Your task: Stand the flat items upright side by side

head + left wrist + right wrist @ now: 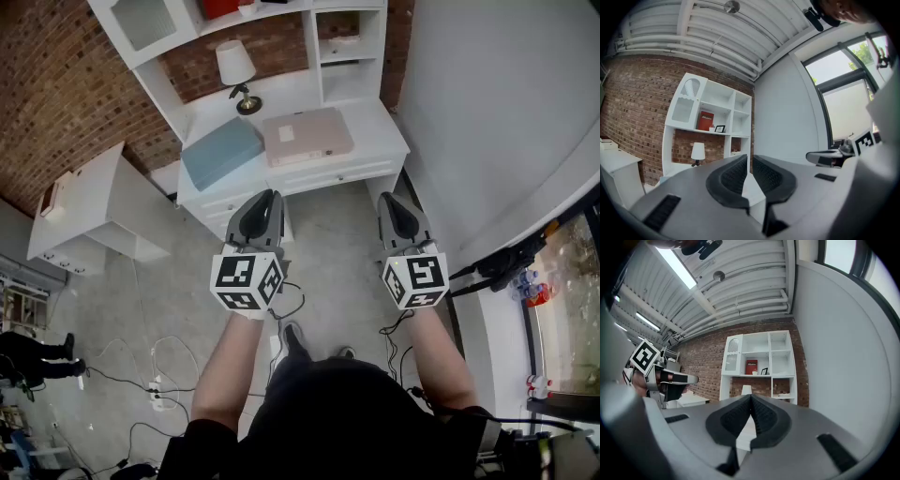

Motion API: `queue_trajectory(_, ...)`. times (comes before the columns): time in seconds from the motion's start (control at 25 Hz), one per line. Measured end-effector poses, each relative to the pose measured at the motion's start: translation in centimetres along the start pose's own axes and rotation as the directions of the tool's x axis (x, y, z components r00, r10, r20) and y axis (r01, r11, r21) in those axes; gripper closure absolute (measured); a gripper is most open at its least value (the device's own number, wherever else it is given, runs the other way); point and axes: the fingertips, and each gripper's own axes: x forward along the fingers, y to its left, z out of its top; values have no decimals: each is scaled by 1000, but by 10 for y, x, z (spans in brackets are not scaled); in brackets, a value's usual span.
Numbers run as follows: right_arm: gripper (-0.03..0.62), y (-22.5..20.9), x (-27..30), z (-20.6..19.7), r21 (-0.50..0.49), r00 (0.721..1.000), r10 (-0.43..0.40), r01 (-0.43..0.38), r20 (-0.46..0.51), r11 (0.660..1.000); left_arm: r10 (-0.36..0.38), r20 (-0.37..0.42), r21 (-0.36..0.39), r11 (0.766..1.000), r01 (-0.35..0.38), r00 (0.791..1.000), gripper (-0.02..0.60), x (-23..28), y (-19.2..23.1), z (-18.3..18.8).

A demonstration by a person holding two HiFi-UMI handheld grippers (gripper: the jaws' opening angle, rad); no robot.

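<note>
Blue flat item [221, 152] lies flat just in front of the lamp [236, 70]. Pink flat item [307, 136] lies flat in front-right of the lamp, touching or nearly touching the blue one. Nothing upright yet, so this looks like the approach step. My left gripper [265, 197] and right gripper [394, 199] are closed, empty and well short of the lamp. Next I need to open the jaws, reach in and take an edge.
</note>
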Motion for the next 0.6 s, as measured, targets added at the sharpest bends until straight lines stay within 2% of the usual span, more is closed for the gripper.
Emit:
queue_trajectory(0.36,594,4,-3,-5,10,1000,30,-30,2,999,14,-4,4,1000,-14,1000,551,-5,-5,-3)
queue_trajectory(0.6,592,-3,7,-14,85,1000,11,-11,5,996,57,-16,-9,998,-57,998,551,-7,12,-11)
